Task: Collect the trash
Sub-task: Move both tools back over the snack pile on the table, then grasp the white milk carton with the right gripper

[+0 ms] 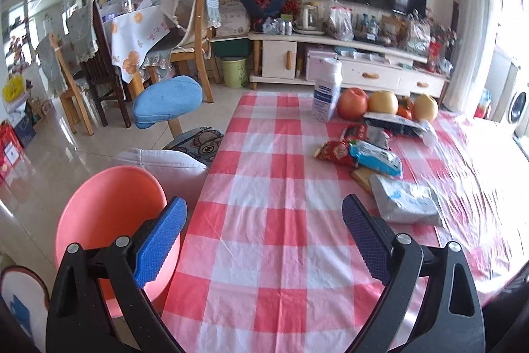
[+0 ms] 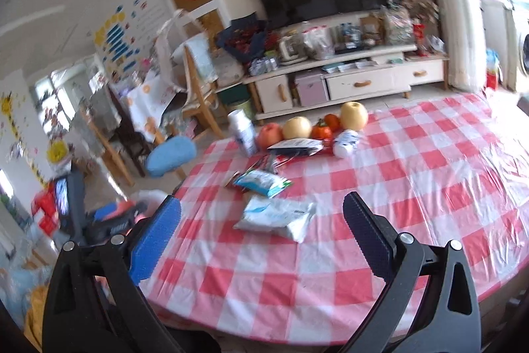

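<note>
While both claws hung spread and empty, the left claw (image 1: 264, 232) sat over the near left edge of the checked worktop (image 1: 264, 253), beside a pink bin (image 1: 105, 214) on the floor. Ahead of the right claw (image 2: 263, 232) lay a white wrapper (image 2: 276, 217), with a blue packet (image 2: 263, 182) just beyond and fruit (image 2: 297, 128) at the far edge.

My table (image 1: 264, 220) wears a red-and-white checked cloth (image 2: 413, 187) under clear plastic. Nearest me on it lies a white-grey pouch (image 2: 277, 217), beyond that a blue-and-white wrapper (image 2: 263, 182), and a red snack wrapper (image 1: 332, 151) just beside it. At the far edge stand a white bottle (image 1: 325, 90), an apple (image 1: 352, 103), two pears (image 1: 383, 101), small orange fruits (image 2: 322, 131) and a dark packet (image 2: 294, 148).
</note>
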